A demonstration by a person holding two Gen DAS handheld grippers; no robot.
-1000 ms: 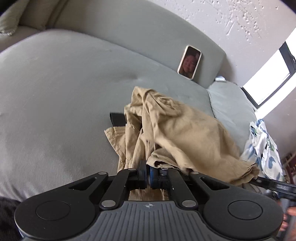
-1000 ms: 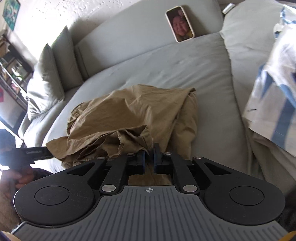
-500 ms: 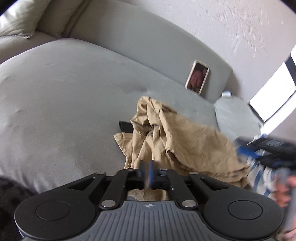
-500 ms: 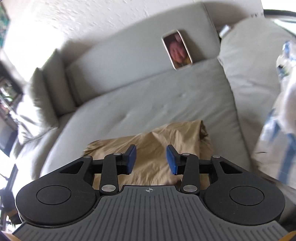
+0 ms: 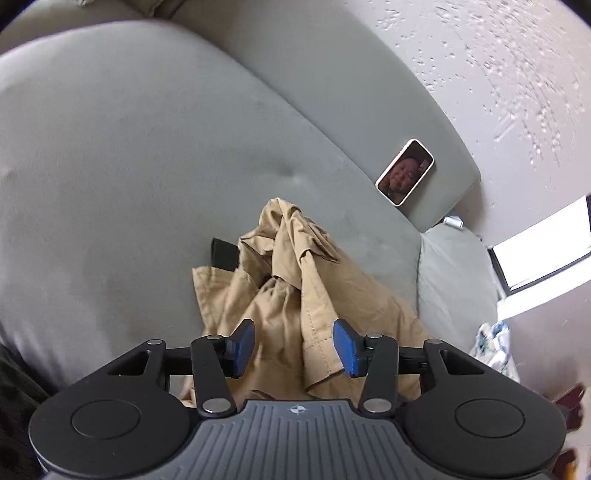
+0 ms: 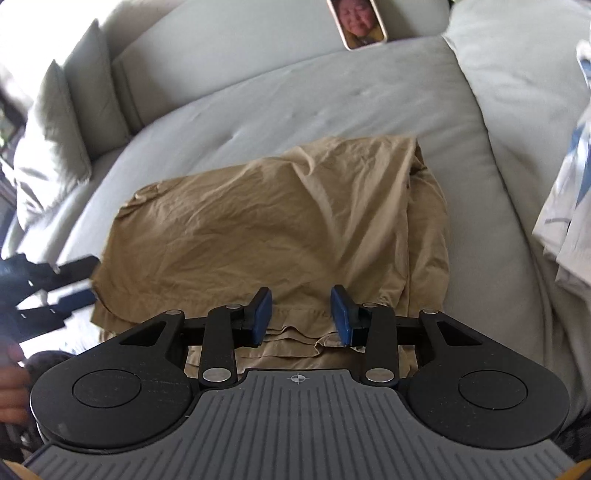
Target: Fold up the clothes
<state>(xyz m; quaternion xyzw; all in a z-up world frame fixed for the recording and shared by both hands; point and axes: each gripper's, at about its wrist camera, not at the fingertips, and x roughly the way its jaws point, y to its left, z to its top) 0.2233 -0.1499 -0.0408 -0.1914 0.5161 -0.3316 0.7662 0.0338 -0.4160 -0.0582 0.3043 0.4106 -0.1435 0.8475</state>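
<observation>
Left gripper was opening and the right gripper was parted, both empty; the loose khaki garment could've slumped unfolded.

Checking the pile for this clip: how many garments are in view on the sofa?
2: a tan garment lying mid-cushion, and a blue-and-white patterned one on the right cushion's edge. More may be hidden beyond the frame.

Grey sofa: tan garment just ahead of the right claw; phone propped far beyond; patterned cloth to its right.
</observation>
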